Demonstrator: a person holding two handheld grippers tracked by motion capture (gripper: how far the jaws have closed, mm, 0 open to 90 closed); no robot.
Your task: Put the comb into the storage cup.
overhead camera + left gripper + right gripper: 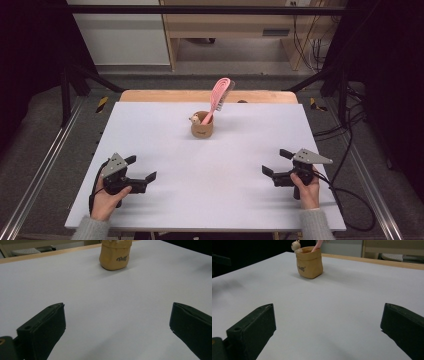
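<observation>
A tan pot shaped like a paper bag [202, 127] stands upright near the middle back of the white table [165, 150]. A pink comb [219, 97] leans out of it toward the back right, and a small bear figure [194, 119] sits at its left rim. The pot [115, 254] lies ahead of the left gripper, and the pot [309, 262] with the bear figure [296, 246] lies ahead of the right. My left gripper [140, 168] rests open at the front left, held by a hand. At the front right my right gripper [277, 162] is open too. Both are empty.
A wooden strip [150, 96] runs along the table's back edge. Black frame bars [80, 75] and metal rails [35, 185] flank the table. Cables [350, 200] trail off the right side. A wooden cabinet [225, 30] stands behind.
</observation>
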